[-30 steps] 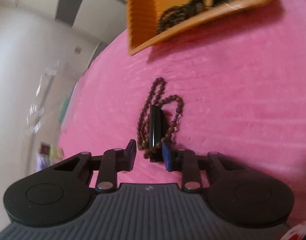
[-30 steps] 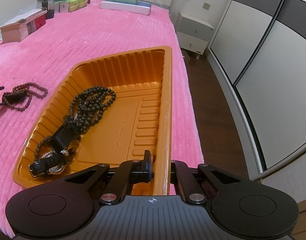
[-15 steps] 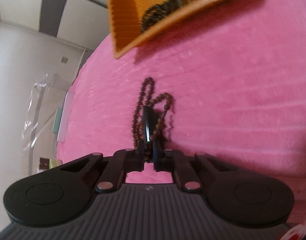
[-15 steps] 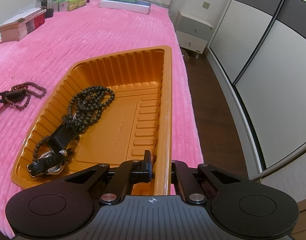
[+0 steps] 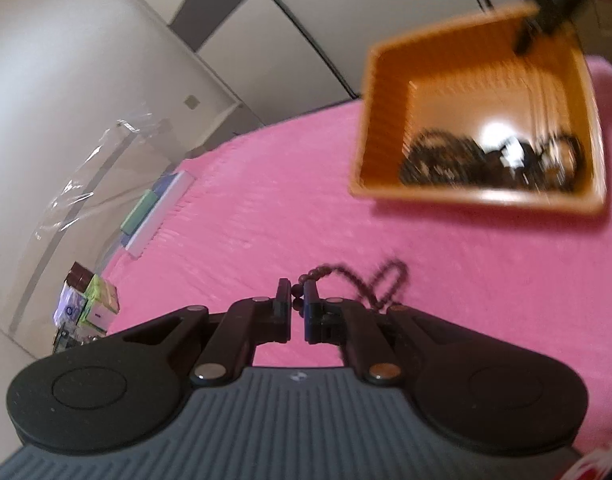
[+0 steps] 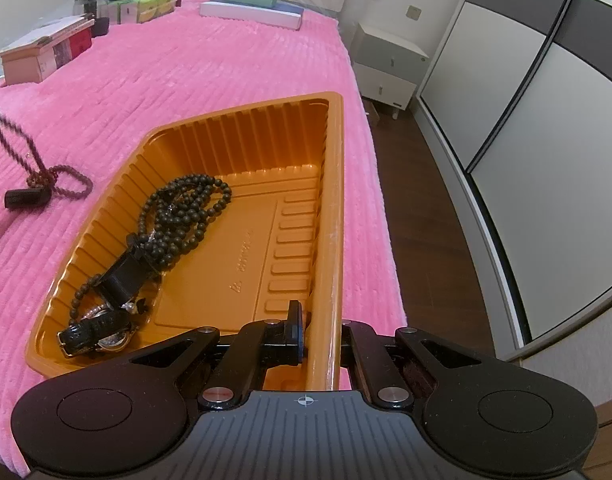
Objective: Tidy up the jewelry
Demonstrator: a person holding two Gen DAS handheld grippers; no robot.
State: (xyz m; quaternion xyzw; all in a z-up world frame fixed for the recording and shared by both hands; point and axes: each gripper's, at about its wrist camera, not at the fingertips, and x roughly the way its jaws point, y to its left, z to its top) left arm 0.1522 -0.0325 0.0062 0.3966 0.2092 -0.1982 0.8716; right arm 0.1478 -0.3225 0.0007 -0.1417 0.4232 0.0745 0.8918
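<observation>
We have the left hand-held gripper [image 5: 297, 307] pinched nearly shut on the brown bead strand [image 5: 351, 280], a few beads caught between its two pads; the rest of the strand trails off to the right of the jaws, towards 2 o'clock in the left wrist view. In the right wrist view the same strand runs down from the upper left edge to a knot of loops and a dark tassel [image 6: 26, 198], which seem to rest on or hang just above the pink bedspread [image 6: 226, 60]; we cannot tell which.

The relation that matters to us is where the orange tray [image 5: 585, 128] lies from that gripper: at about 1 o'clock, well apart across open bedspread, with its long axis running away from us and to the right. Its near short wall faces the left gripper, so we judge the strand must be carried over that wall before it is let go. The black bead necklace [image 6: 186, 212] and a wristwatch [image 6: 98, 330] already lie in the tray's near-left part in the right view; the far and right parts of the floor are bare.

The right hand-held gripper [image 6: 321, 330] is closed on the tray's long right rim, one finger inside the wall and one outside, holding it steady. It is therefore the nearer hand to the tray, but it is taken up; the left one has the strand and the way to go
</observation>
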